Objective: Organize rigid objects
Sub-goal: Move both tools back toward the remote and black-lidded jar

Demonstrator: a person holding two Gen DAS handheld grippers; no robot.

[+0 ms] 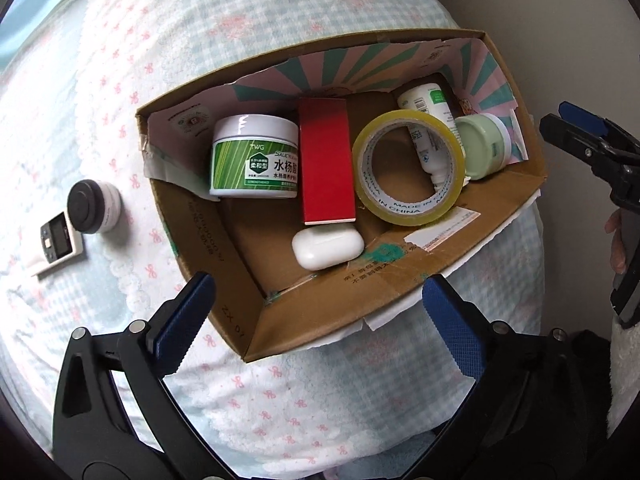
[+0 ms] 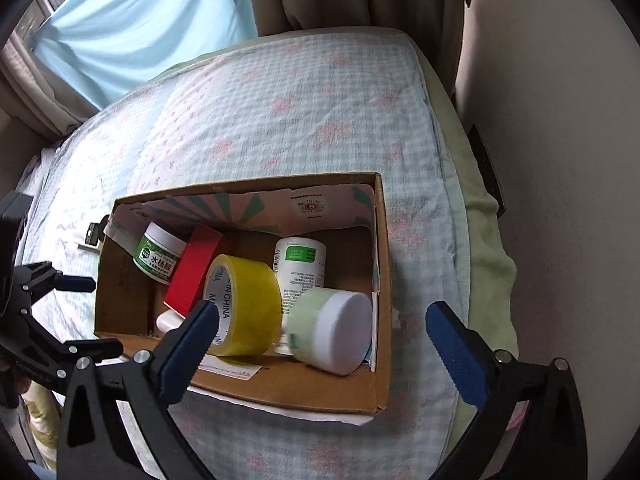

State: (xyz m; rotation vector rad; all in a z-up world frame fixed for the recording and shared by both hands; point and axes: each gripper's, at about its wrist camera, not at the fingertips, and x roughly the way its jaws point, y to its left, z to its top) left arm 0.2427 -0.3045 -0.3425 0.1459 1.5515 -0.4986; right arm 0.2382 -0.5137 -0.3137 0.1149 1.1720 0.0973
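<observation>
Both the left gripper (image 1: 316,320) and right gripper (image 2: 320,340) gape empty; the pale-green jar (image 2: 334,330), seemingly blurred mid-drop, could knock the tape roll (image 2: 244,306).

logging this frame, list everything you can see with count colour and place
cardboard box: 1, brown, on the bed
green-label jar: 1, white and green, box left end
red box: 1, red, beside that jar
tape roll: 1, yellow, box middle
white bottle: 1, white, lying behind the tape
pale green jar: 1, green, box right end
earbud case: 1, white, box front
black-lid jar: 1, on the bed, left of box
small meter: 1, white, beside it
bedspread: 1, pale blue
left gripper: open, empty
right gripper: open, empty
</observation>
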